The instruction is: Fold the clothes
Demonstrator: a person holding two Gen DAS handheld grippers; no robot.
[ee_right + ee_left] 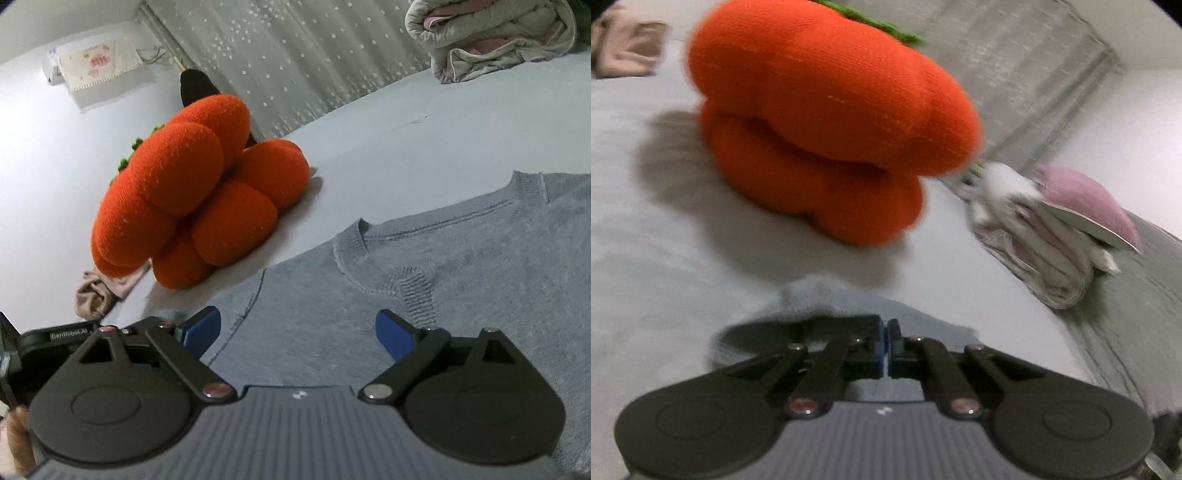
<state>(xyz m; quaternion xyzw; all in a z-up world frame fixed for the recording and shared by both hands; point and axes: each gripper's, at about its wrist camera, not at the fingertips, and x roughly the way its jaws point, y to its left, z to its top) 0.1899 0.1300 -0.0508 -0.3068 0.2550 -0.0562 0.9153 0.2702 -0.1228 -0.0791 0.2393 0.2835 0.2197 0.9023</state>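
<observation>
A grey knit sweater point(424, 295) lies spread flat on the pale bed sheet point(406, 129), its ribbed neckline pointing away from me. My right gripper point(299, 332) hovers open just above the sweater's chest, and nothing sits between its blue pads point(393, 334). In the left wrist view my left gripper point(886, 339) is shut, its jaws pressed together on a bunched-up edge of the grey sweater point(820, 295), which rises around the fingertips. The rest of the sweater is hidden under that gripper's body.
A large orange pumpkin-shaped plush cushion point(827, 122) point(192, 206) sits on the bed close ahead of the sweater. A beige cloth point(96, 291) lies beside it. A folded quilt bundle point(491, 40) point(1052, 229) rests near the bed's edge by a sheer curtain point(295, 62).
</observation>
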